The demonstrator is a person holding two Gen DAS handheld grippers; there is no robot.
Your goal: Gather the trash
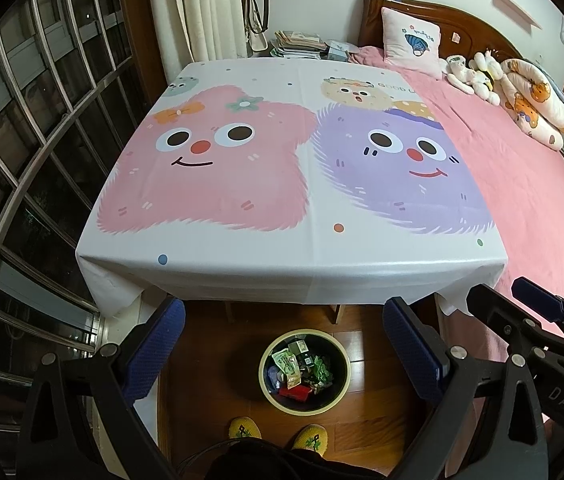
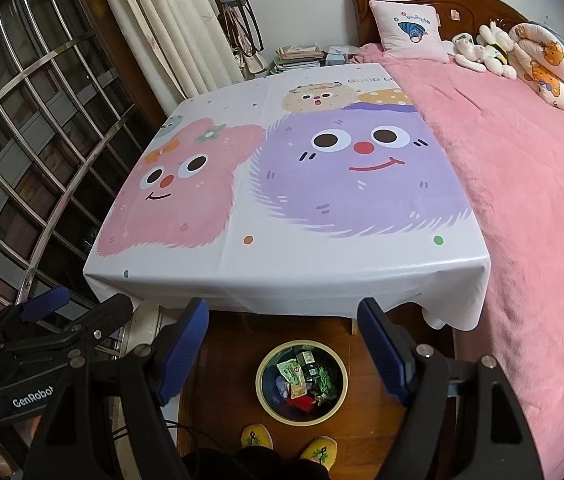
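Observation:
A round trash bin (image 1: 304, 372) with a cream rim stands on the wooden floor below the table's front edge; it also shows in the right wrist view (image 2: 302, 382). It holds several wrappers and packets (image 1: 290, 366). My left gripper (image 1: 284, 344) is open and empty, held high above the bin. My right gripper (image 2: 282, 344) is open and empty too, above the bin. The right gripper shows at the right of the left wrist view (image 1: 538, 308), and the left gripper shows at the left of the right wrist view (image 2: 47, 304).
A table (image 1: 282, 264) with a white cartoon cloth fills the middle. A bed with a pink blanket (image 1: 522, 184) adjoins it on the right. A barred window (image 1: 21, 160) is on the left. Two yellow slippers (image 1: 277, 434) stand by the bin.

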